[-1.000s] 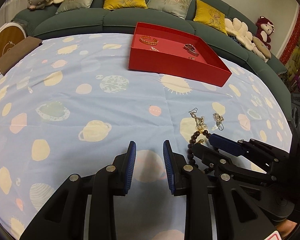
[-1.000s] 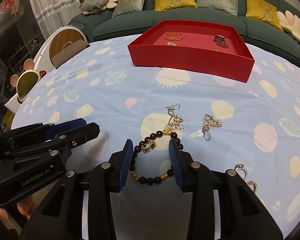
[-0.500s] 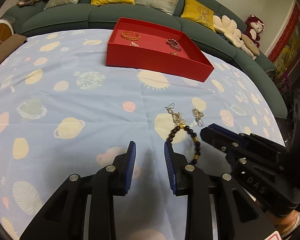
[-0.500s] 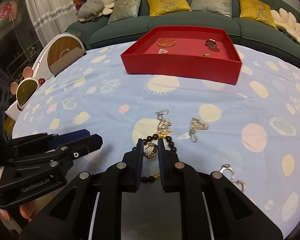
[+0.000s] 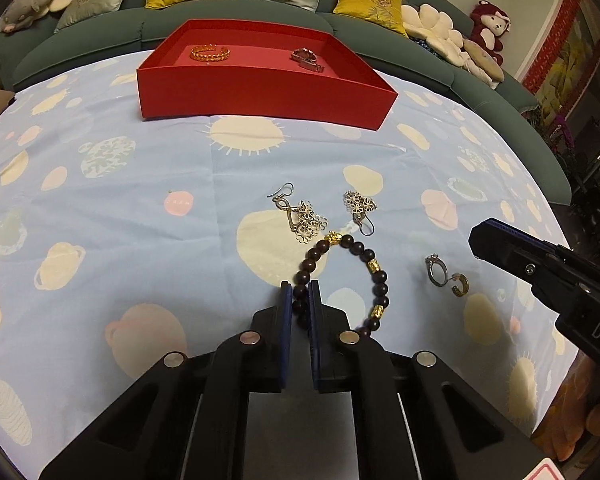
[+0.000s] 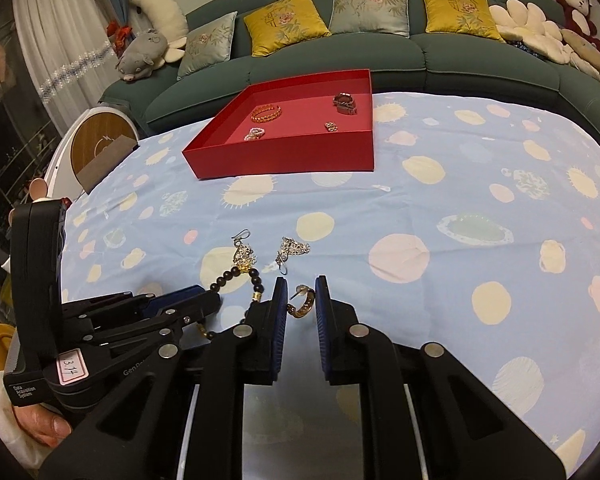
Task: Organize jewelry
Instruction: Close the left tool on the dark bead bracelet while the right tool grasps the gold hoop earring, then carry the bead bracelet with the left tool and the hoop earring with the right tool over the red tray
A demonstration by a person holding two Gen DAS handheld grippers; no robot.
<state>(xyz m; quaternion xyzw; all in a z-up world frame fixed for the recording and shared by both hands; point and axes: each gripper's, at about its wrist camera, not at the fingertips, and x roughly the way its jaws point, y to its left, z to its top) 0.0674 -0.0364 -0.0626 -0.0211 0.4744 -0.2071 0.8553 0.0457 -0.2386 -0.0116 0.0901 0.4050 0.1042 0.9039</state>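
A: Left gripper (image 5: 299,294)?
B: It was clamped on the bead bracelet (image 5: 342,280); the bracelet's near arc was hidden behind its fingers.
A: Right gripper (image 6: 301,294)?
B: It was parted around a gold hoop earring (image 6: 302,303) on the surface (image 6: 440,208); contact was unclear.

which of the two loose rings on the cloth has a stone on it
The silver ring, lying left of the gold hoop ring: it carries a small clear stone on top, while the gold one is an open band with none.
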